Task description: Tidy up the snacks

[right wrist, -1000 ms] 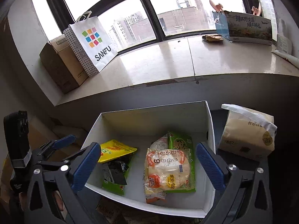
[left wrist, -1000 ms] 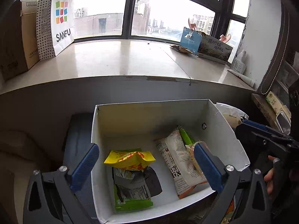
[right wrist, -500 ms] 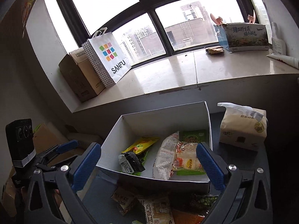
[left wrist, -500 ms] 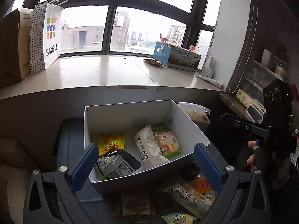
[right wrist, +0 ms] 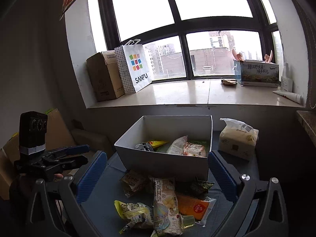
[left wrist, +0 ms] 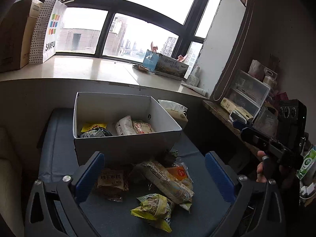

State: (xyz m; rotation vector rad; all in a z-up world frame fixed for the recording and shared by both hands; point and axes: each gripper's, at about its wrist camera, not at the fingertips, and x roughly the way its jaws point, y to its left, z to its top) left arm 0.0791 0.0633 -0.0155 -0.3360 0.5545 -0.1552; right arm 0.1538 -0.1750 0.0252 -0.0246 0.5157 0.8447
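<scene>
A white open box stands on a blue-grey pad and holds several snack packets. In front of it lies a loose pile: a long egg-biscuit packet, a yellow-green bag, an orange packet, a brown packet. My left gripper is open and empty above the pile. My right gripper is open and empty, also over the pile.
A tissue pack stands right of the box. The windowsill behind carries a SANFU bag, a cardboard box and a printed carton. A cluttered shelf lies to the right. The other gripper shows at each view's edge.
Both grippers have drawn back and up from the box; they looked into it, now its near wall and the loose pile in front are in view. Both stayed open.
</scene>
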